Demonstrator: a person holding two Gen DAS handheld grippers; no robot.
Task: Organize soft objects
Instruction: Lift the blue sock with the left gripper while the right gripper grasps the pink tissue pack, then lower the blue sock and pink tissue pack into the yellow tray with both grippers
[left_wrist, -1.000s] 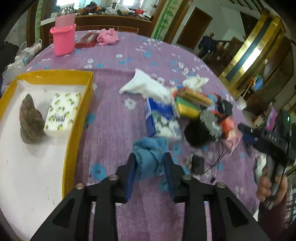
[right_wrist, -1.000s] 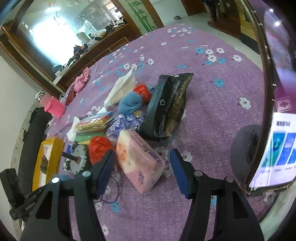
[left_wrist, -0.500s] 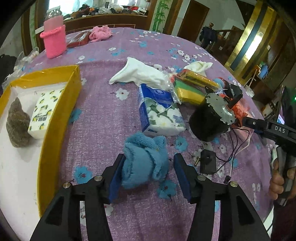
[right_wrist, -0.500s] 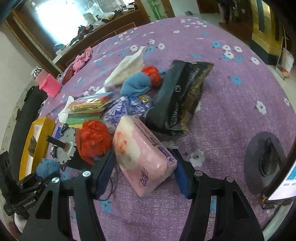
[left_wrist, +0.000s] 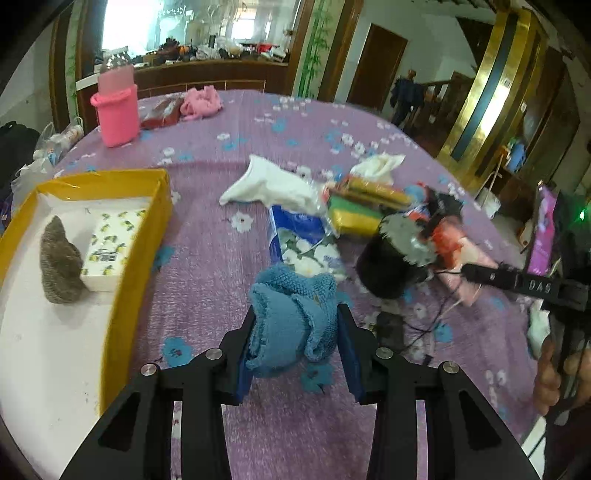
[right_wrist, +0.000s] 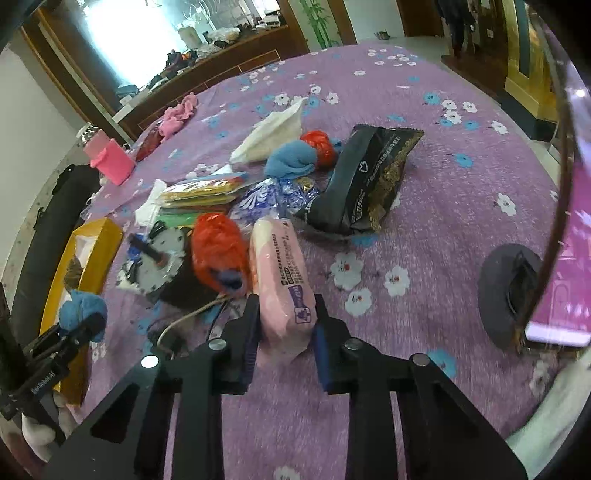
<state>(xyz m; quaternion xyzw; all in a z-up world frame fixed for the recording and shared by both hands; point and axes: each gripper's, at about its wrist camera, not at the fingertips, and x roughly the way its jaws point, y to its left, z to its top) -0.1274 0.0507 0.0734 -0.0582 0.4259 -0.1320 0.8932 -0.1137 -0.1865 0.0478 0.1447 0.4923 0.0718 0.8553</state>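
We judge that we are at the grasp step on both sides at once. Our left gripper (left_wrist: 295, 332) has just been closing, and its blue pads now pinch the crumpled blue knitted cloth (left_wrist: 291, 317), which bulges out above them. Our right gripper (right_wrist: 284, 339) has also just been closing, and its jaws now squeeze the near end of the pink plastic-wrapped tissue pack (right_wrist: 282, 280), denting the film.

We take the yellow-walled tray with a white floor (left_wrist: 147, 236) as our landmark. The blue cloth sits just to the right of the tray's right wall, above the purple flowered tablecloth (left_wrist: 229, 147); whether it has cleared the cloth we cannot tell. The pink pack lies well to the right of the tray, beyond the black drum with a toothed grey disc (left_wrist: 395, 254). Inside the tray already rest a grey-brown woolly lump (left_wrist: 59, 266) and a white tissue pack printed with yellow lemons (left_wrist: 110, 247), side by side and touching.

The next move, as we read it, calls for lifting both soft things clear and carrying them over the tray wall. The knit is loose and floppy, so a trailing fold may snag the wall; the slick, squashy pack may slide from a grip at its end.
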